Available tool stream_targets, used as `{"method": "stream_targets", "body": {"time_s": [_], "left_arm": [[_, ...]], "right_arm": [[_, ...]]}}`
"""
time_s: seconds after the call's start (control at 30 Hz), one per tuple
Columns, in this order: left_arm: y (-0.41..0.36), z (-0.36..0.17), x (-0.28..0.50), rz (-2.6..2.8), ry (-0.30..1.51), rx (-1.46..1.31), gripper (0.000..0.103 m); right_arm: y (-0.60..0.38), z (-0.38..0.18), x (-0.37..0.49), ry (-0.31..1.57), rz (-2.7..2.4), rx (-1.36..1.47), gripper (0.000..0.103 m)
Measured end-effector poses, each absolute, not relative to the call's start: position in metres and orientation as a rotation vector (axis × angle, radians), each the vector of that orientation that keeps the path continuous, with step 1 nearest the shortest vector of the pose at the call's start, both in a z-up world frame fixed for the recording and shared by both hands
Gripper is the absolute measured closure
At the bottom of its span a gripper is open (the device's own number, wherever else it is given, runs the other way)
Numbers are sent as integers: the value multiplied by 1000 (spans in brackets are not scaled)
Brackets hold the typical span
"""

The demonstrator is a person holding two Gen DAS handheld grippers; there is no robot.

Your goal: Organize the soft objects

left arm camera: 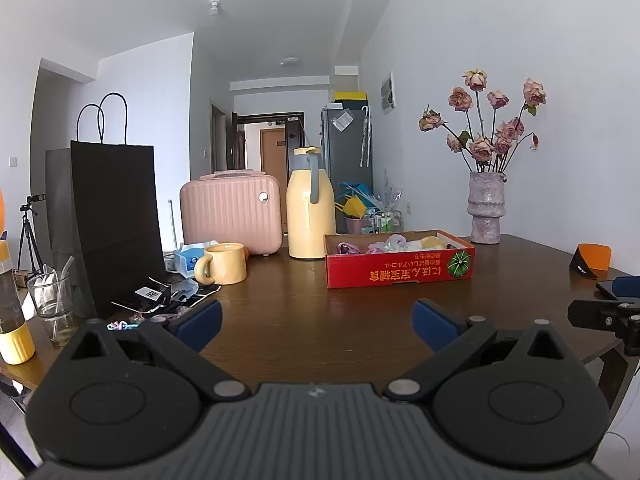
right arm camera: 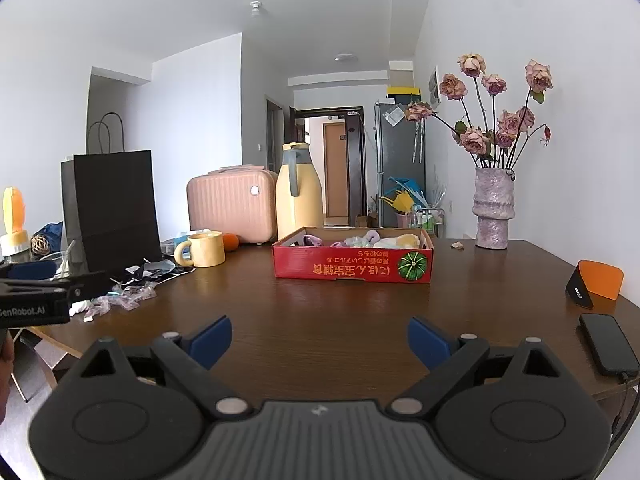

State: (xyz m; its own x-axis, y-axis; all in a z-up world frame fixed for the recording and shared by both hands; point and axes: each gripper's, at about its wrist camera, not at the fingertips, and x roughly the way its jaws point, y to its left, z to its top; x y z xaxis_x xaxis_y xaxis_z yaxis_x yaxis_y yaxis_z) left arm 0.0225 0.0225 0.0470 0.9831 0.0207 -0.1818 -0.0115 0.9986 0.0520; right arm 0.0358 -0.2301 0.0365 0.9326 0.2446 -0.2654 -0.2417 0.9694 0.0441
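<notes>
A red cardboard box sits on the dark wooden table, holding several soft pastel items in purple, white and yellow. My left gripper is open and empty, hovering above the table in front of the box. My right gripper is open and empty too, at the table's near edge facing the box. Small pastel pieces lie on the table at the left; they also show in the left wrist view.
A yellow mug, yellow thermos jug, pink case, black paper bag and a glass stand at left. A vase of roses is back right. A phone and orange stand lie right.
</notes>
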Motion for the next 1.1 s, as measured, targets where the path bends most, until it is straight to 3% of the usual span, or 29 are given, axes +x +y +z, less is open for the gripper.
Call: {"method": "stream_targets", "body": {"time_s": [1.1], "left_arm": [[23, 47, 21, 14, 184, 55, 0]], "right_arm": [[-231, 34, 35, 266, 244, 15, 8]]}}
